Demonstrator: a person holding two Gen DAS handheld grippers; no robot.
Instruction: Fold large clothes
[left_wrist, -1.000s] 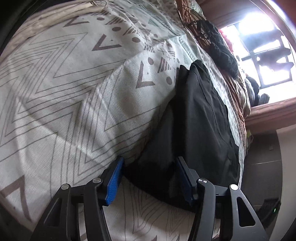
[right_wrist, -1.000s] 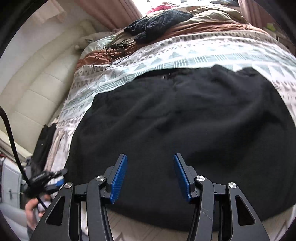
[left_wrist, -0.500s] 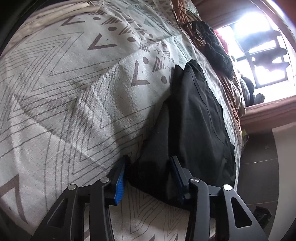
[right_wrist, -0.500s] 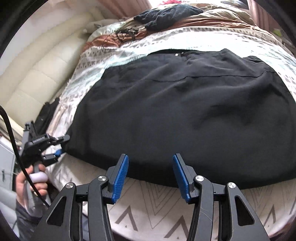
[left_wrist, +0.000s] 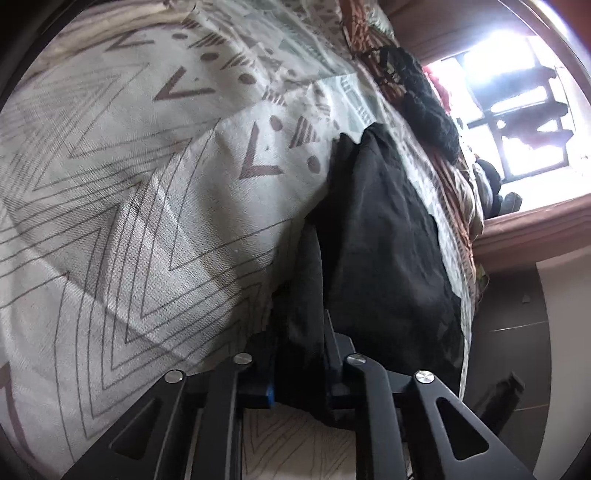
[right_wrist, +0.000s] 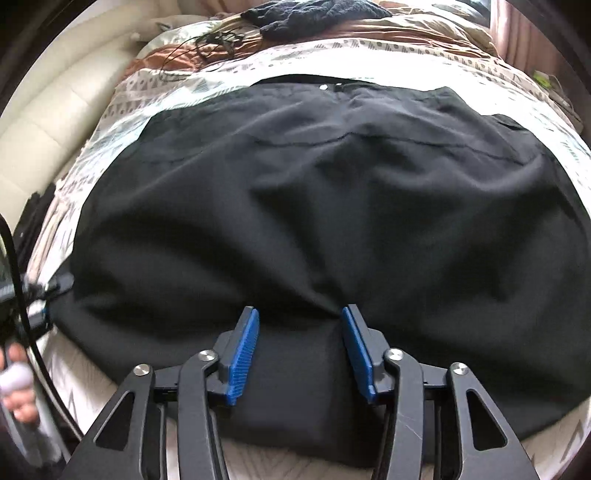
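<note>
A large black garment (right_wrist: 332, 206) lies spread flat on a bed with a white zigzag-patterned cover (left_wrist: 129, 206). In the left wrist view my left gripper (left_wrist: 297, 354) is shut on the garment's near corner (left_wrist: 299, 332), which bunches up between the jaws; the rest of the garment (left_wrist: 380, 240) stretches away to the right. In the right wrist view my right gripper (right_wrist: 299, 332) is open, its blue pads (right_wrist: 243, 354) set down over the garment's near hem with cloth between them. The left gripper (right_wrist: 55, 284) shows at the garment's left corner.
A dark knitted garment (right_wrist: 314, 14) and a tangle of black cable (right_wrist: 218, 37) lie at the far side of the bed on a brown blanket (right_wrist: 406, 29). A cream padded headboard (right_wrist: 48, 110) is at left. A bright window (left_wrist: 517, 110) and dark tiled floor (left_wrist: 517, 350) lie right of the bed.
My left gripper has closed on the black garment's corner. My right gripper has dropped forward onto the near hem, still open, with cloth now between its pads.
</note>
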